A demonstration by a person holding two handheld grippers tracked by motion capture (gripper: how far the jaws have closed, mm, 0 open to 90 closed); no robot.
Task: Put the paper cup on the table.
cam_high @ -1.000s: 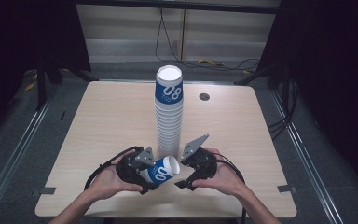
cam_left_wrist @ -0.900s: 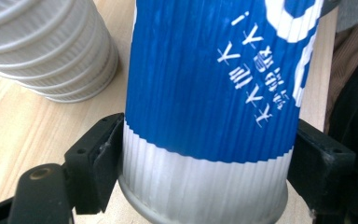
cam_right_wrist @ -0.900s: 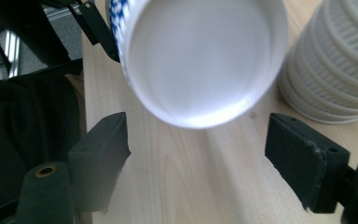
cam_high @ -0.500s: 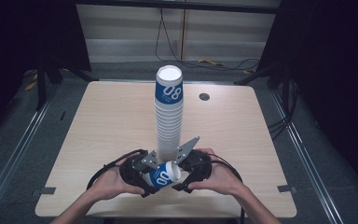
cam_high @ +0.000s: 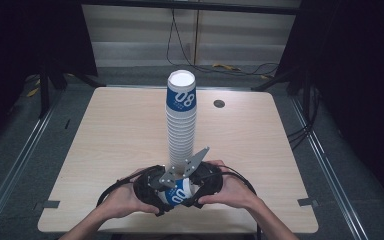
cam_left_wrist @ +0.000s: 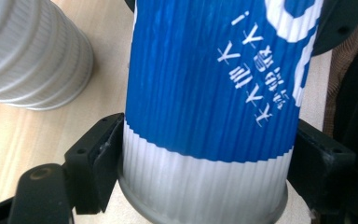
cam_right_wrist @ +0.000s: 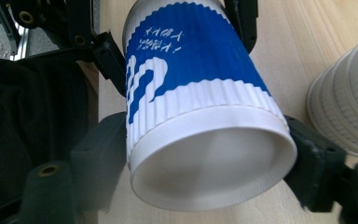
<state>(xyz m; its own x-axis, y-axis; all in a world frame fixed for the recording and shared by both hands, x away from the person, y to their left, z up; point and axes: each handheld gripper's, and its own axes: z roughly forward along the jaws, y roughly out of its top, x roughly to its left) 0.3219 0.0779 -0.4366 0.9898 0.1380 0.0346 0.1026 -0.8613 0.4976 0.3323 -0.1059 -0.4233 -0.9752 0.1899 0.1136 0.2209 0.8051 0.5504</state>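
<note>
Both grippers have closed in since a second ago: left gripper and right gripper jaws clamp my light, crushable cup above the worktop; I grip near its stiff rim.

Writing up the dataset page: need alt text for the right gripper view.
A blue-and-white ribbed paper cup, open mouth toward the camera, is clamped near its rim between the right tool's two black jaws above a light wooden table. A stack of white ribbed cups stands at the right edge.
</note>
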